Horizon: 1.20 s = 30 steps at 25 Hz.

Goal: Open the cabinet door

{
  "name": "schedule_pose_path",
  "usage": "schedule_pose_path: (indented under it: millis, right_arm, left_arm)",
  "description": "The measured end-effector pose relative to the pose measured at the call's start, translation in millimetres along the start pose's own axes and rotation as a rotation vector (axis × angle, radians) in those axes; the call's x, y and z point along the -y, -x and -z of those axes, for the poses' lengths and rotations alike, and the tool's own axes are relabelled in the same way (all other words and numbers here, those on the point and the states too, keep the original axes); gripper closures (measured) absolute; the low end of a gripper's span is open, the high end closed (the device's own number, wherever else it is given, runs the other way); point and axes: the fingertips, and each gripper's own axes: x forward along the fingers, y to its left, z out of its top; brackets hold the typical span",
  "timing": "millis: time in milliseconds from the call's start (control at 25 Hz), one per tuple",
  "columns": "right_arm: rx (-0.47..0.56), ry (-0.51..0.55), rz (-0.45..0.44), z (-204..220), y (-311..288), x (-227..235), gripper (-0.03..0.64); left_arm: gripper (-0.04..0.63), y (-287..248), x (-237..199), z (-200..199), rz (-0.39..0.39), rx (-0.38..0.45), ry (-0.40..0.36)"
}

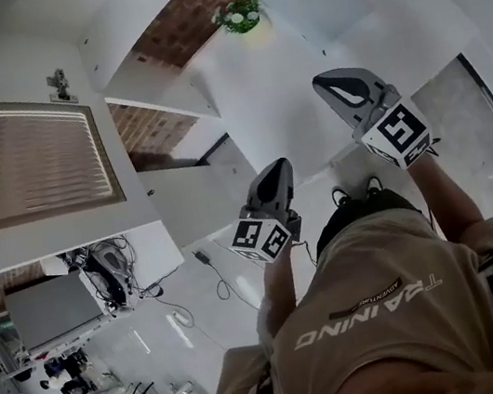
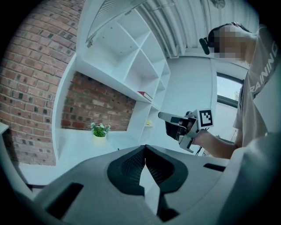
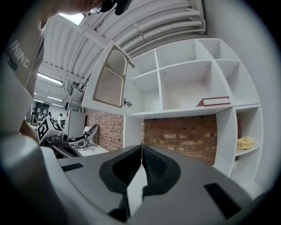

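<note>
- Right gripper [image 3: 141, 146] is clenched on nothing, and left gripper [image 2: 145, 147] is likewise pinched together and empty, both well apart from the cabinet
- Cabinet door [image 3: 109, 77] sits up high, left of the white shelves [image 3: 184, 83], swung wide
- Opening looks done to me; next move calls only for staying clear
- It has ribbed glass in a pale frame, hinges showing

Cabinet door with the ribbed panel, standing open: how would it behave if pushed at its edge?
The white-framed cabinet door would probably swing easily, as it hangs on metal hinges. Its frame looks rigid, so little flex. The ribbed panel may be glass, so possibly fragile.
</note>
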Motion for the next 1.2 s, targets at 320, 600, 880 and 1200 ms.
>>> schedule_pose_path:
  millis: [320,600,880,1200]
  right_arm:
    - [-0.041,-0.004,0.02,-7.8,18.9,-26.3,0.603]
    - [-0.064,0.004,0.079,-9.4,36.5,-38.3,0.601]
    - [-0.056,0.005,0.035,-9.8,42.4,-27.4,0.601]
    - [0.014,0.072,-0.035,-44.2,27.6,-8.8,0.603]
  left_arm:
    - [0.588,-1.4,4.1,-25.8,0.082,0.067,-0.077]
    - [0.588,10.5,-3.7,-45.9,0.076,0.135,-0.088]
    - [0.588,22.2,-1.1,-73.3,-0.022,0.204,-0.115]
    - [0.588,34.2,-7.1,-119.4,-0.157,0.285,-0.203]
